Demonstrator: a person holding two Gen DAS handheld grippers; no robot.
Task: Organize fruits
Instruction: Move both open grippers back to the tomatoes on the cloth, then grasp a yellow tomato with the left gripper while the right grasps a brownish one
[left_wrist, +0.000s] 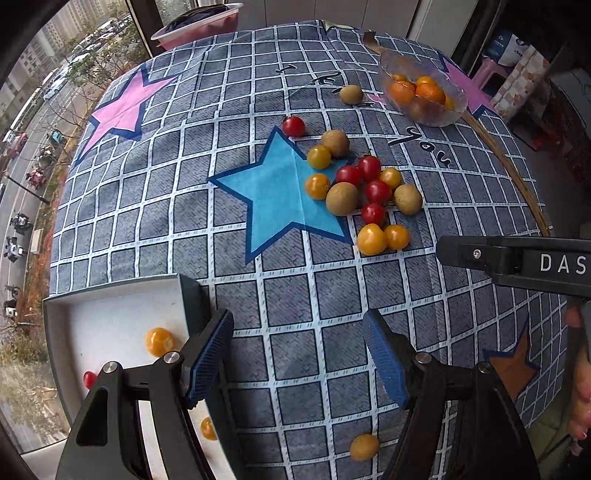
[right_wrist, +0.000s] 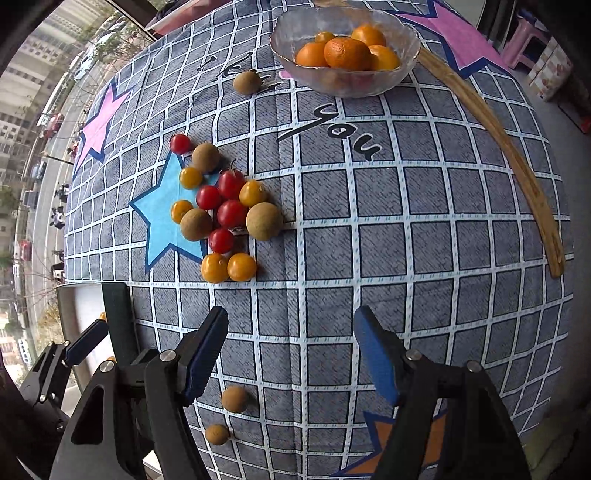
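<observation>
A pile of red cherry tomatoes (left_wrist: 376, 191), yellow cherry tomatoes (left_wrist: 371, 239) and brown longans (left_wrist: 341, 198) lies on the checked tablecloth by a blue star; the pile also shows in the right wrist view (right_wrist: 231, 214). A white tray (left_wrist: 110, 317) at the near left holds two yellow tomatoes (left_wrist: 159, 341) and a red one (left_wrist: 89, 379). A glass bowl (right_wrist: 345, 79) holds oranges (right_wrist: 347, 53). My left gripper (left_wrist: 297, 354) is open and empty beside the tray. My right gripper (right_wrist: 291, 350) is open and empty above the cloth.
A lone longan (right_wrist: 246, 82) lies near the bowl. Two longans (right_wrist: 234, 398) lie close under my right gripper, and a yellow fruit (left_wrist: 364, 446) lies under my left. A curved wooden strip (right_wrist: 517, 166) runs along the right. A pink basin (left_wrist: 199, 24) stands at the far edge.
</observation>
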